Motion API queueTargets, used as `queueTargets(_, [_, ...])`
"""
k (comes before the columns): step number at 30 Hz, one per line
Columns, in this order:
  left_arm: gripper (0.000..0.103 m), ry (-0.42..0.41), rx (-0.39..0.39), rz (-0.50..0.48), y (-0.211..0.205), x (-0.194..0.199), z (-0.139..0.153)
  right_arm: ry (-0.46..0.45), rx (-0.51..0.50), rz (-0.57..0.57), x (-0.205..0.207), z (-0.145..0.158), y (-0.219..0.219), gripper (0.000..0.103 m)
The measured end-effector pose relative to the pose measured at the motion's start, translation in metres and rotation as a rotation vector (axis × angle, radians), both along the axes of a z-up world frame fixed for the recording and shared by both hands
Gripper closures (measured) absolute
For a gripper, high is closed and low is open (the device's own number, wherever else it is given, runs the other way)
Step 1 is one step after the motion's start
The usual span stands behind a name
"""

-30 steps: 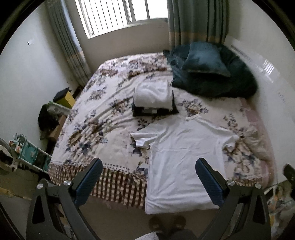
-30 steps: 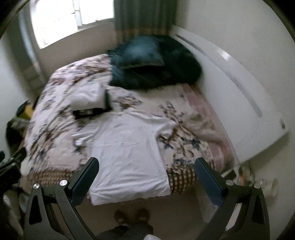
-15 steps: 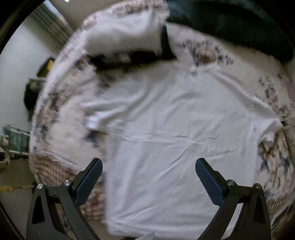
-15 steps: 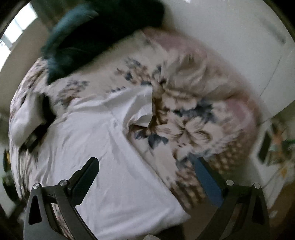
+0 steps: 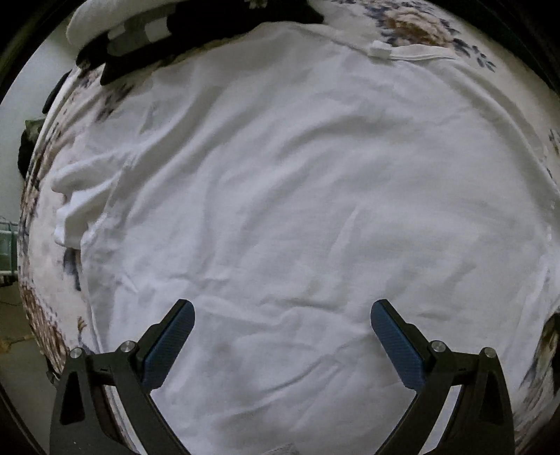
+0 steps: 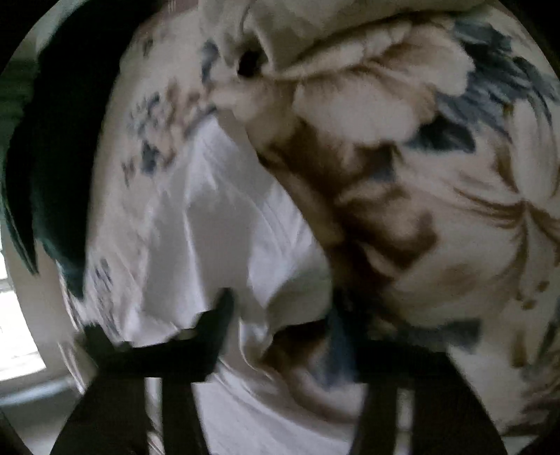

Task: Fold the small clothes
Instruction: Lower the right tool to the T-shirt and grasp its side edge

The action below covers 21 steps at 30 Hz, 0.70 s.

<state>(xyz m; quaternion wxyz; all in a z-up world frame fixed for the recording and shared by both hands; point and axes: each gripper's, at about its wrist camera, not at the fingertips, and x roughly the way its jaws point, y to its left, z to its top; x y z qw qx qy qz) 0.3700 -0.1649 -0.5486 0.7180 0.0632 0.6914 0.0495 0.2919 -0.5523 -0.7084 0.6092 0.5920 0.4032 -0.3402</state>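
we find no brand, label or legible writing anywhere; the small white tab [image 5: 379, 51] at the neckline of the white t-shirt [image 5: 308, 210] is blank as far as we can tell. the t-shirt lies spread flat on the floral bedspread [image 5: 52, 280], filling nearly the whole left wrist view, its neck toward the top and one short sleeve [image 5: 84, 199] bunched at the left. above it sits a stack of folded clothes [image 5: 115, 24], white on top of dark. a second ago both cameras took in the whole bed, the window and the curtains from high up; now both are close over the bedding. the left hand-held gripper [image 5: 281, 337] hangs over the lower part of the shirt with its blue-padded jaws spread wide and nothing between them, the same spread as before. the right wrist view is heavily blurred: the right hand-held gripper [image 6: 280, 322] is at the other sleeve [image 6: 224, 224], beside the rumpled floral bedspread [image 6: 437, 210], and its jaws, wide a second ago, have just been closing to a narrow gap with white sleeve cloth between them; we cannot tell whether the pads already pinch it.
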Motion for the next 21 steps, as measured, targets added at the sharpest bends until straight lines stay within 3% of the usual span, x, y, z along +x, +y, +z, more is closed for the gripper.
queueTargets(2, [0.000,0.000,-0.017,0.016,0.009,0.001,0.002,0.003,-0.066,0.010,0.008,0.010,0.004,0.087])
queueTargets(5, [0.000,-0.011,-0.043,0.044,0.026,0.003,0.011,0.025,-0.219,0.109,0.032,0.039,0.018,0.090])
queueTargets(8, [0.000,-0.051,-0.049,0.064,0.046,0.005,0.027,0.033,-0.399,0.312,0.069,0.079,0.049,0.090])
queueTargets(11, [0.000,-0.098,-0.031,0.083,0.068,0.003,0.043,0.040,-0.568,0.593,0.117,0.102,0.110,0.090])
queueTargets(16, [0.000,-0.111,0.011,0.119,0.115,-0.004,0.048,0.068,-0.783,1.050,0.152,0.085,0.239,0.091])
queueTargets(21, [0.000,-0.097,0.042,0.166,0.159,-0.018,0.040,0.169,-0.790,1.341,0.147,0.036,0.312,0.090])
